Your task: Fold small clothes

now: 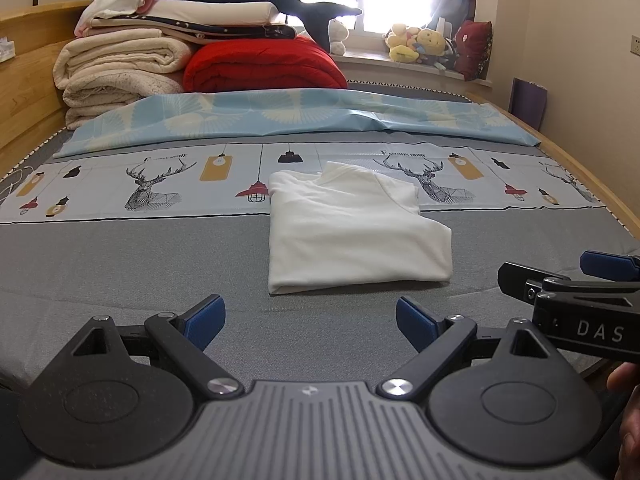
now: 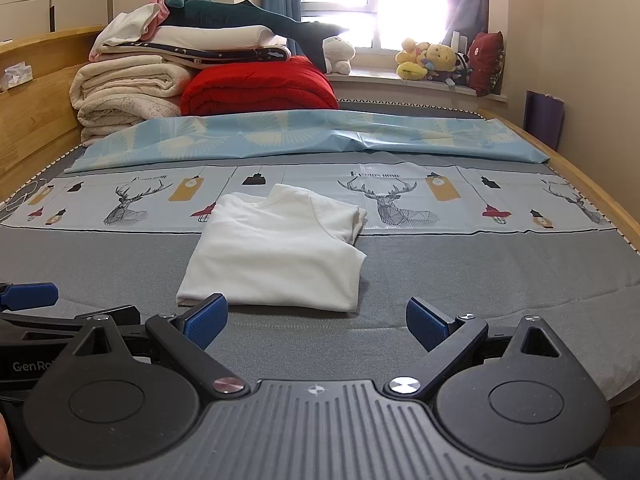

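Note:
A small white garment (image 1: 352,232) lies folded into a rough rectangle on the grey bed cover (image 1: 140,264), its collar end resting on the deer-print cloth. My left gripper (image 1: 310,322) hovers open just in front of its near edge, holding nothing. In the right wrist view the same white garment (image 2: 276,252) sits ahead and slightly left. My right gripper (image 2: 316,322) is open and empty, its left fingertip (image 2: 206,320) close to the garment's near left corner. The right gripper's body (image 1: 580,300) shows at the right edge of the left wrist view.
A deer-print cloth (image 1: 160,184) and a light blue sheet (image 1: 280,116) lie across the bed behind the garment. Folded blankets and a red quilt (image 1: 260,64) are stacked at the far left. Plush toys (image 1: 420,44) sit on the windowsill. Wooden bed rails (image 1: 592,184) run along both sides.

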### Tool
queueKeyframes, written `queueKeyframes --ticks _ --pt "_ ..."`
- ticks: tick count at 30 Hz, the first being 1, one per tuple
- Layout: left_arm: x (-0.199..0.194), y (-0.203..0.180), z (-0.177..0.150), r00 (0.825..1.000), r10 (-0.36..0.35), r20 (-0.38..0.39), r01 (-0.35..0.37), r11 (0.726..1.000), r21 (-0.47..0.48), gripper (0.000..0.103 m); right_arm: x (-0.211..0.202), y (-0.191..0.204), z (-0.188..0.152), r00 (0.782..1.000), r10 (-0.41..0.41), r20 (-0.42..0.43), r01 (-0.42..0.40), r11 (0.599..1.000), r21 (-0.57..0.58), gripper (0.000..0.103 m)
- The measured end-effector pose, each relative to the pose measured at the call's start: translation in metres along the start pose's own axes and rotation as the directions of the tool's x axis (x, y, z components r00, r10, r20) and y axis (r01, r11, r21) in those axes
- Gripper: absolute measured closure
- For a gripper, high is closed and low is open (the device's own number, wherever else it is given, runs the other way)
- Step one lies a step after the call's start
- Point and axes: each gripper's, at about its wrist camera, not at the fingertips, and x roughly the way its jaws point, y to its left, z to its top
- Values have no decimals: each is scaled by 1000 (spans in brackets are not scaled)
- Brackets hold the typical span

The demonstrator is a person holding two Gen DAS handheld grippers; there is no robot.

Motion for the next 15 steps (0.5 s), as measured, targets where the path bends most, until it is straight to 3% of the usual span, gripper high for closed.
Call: queueKeyframes --ticks 15 --pt "0 -1 -1 1000 -2 1 2 1000 0 8 0 -1 0 1000 2 0 -2 1000 0 7"
